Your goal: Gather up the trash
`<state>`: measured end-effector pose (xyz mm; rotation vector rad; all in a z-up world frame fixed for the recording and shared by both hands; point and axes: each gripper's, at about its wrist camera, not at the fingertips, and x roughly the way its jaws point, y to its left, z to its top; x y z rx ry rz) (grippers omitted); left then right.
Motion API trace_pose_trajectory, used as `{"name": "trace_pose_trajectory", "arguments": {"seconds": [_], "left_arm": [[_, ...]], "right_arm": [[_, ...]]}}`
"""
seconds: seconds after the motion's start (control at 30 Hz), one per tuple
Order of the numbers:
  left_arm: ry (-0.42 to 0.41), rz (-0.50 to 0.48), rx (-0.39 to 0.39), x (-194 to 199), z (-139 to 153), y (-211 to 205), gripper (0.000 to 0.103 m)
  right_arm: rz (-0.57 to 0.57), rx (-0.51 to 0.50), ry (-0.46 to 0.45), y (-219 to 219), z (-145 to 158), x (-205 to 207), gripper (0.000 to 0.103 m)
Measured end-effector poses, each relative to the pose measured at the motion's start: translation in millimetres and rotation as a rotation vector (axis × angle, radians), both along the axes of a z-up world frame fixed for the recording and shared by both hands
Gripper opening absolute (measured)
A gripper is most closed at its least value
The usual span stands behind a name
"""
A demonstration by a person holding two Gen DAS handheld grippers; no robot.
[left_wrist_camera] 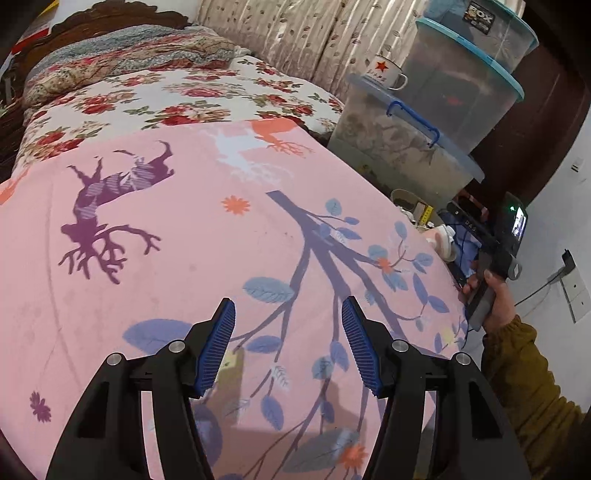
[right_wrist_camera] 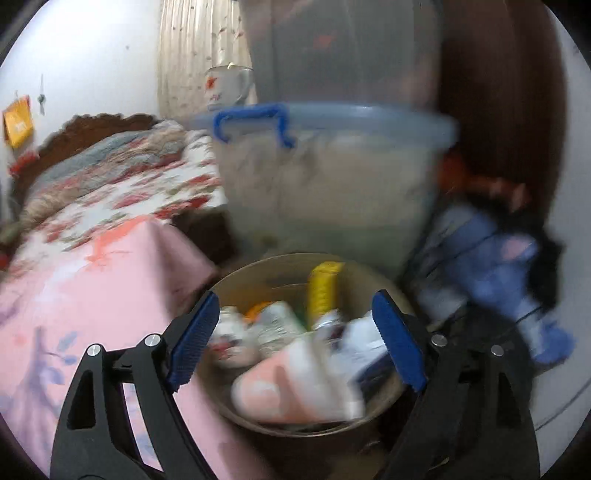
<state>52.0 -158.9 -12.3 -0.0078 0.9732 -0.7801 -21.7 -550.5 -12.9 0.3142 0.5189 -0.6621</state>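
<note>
1. Pink bedding (left_wrist_camera: 192, 236) printed with deer and branches covers the near end of a bed; a rose-patterned quilt (left_wrist_camera: 177, 99) lies beyond it, with a carved dark headboard (left_wrist_camera: 110, 14) at the far end and a pale curtain (left_wrist_camera: 295, 33) behind.
2. Beside the bed's edge sits a round tan bin (right_wrist_camera: 258, 280) holding trash: a yellow item (right_wrist_camera: 325, 291) standing upright, crumpled whitish wrappers (right_wrist_camera: 273, 328), and a pink-and-white piece (right_wrist_camera: 295, 384) lying across the near rim. Blur hides finer detail.
3. Behind the bin stand stacked translucent storage tubs (right_wrist_camera: 332, 192) with blue lids and clips; a white mug with a red star (left_wrist_camera: 386, 72) rests on the lowest lid.
4. Left gripper (left_wrist_camera: 288, 347) hovers over the pink bedding, jaws spread apart, holding nothing.
5. Right gripper (right_wrist_camera: 297, 339) hangs above the bin, jaws wide, nothing between them.
6. Blue cloth (right_wrist_camera: 498, 266) is heaped right of the bin.
</note>
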Motion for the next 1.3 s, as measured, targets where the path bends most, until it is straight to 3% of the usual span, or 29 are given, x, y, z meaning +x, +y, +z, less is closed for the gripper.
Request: {"name": "trace_pose_trajectory", "arguments": {"seconds": [0.13, 0.67, 0.77, 0.87, 1.0, 1.13, 1.3], "left_arm": [[0.021, 0.029, 0.0, 5, -3, 4, 0.06], [0.059, 0.018, -0.023, 15, -12, 10, 0.06], [0.056, 0.016, -0.02, 12, -10, 6, 0.066], [0.016, 0.018, -0.001, 7, -1, 1, 0.075], [-0.091, 0.017, 0.043, -7, 15, -12, 0.087], [-0.184, 0.008, 0.053, -22, 29, -24, 0.094], [-0.269, -0.013, 0.091, -37, 43, -40, 0.094]], "right_arm": [[0.062, -0.032, 0.041, 11, -2, 11, 0.084], [0.002, -0.026, 0.059, 37, -1, -33, 0.084], [-0.007, -0.003, 0.048, 31, -2, -34, 0.084], [-0.098, -0.046, -0.003, 38, 10, -48, 0.084], [-0.151, -0.131, -0.119, 81, 38, -81, 0.085], [-0.069, 0.004, -0.196, 131, 36, -107, 0.091], [-0.086, 0.163, -0.187, 172, 16, -127, 0.097]]}}
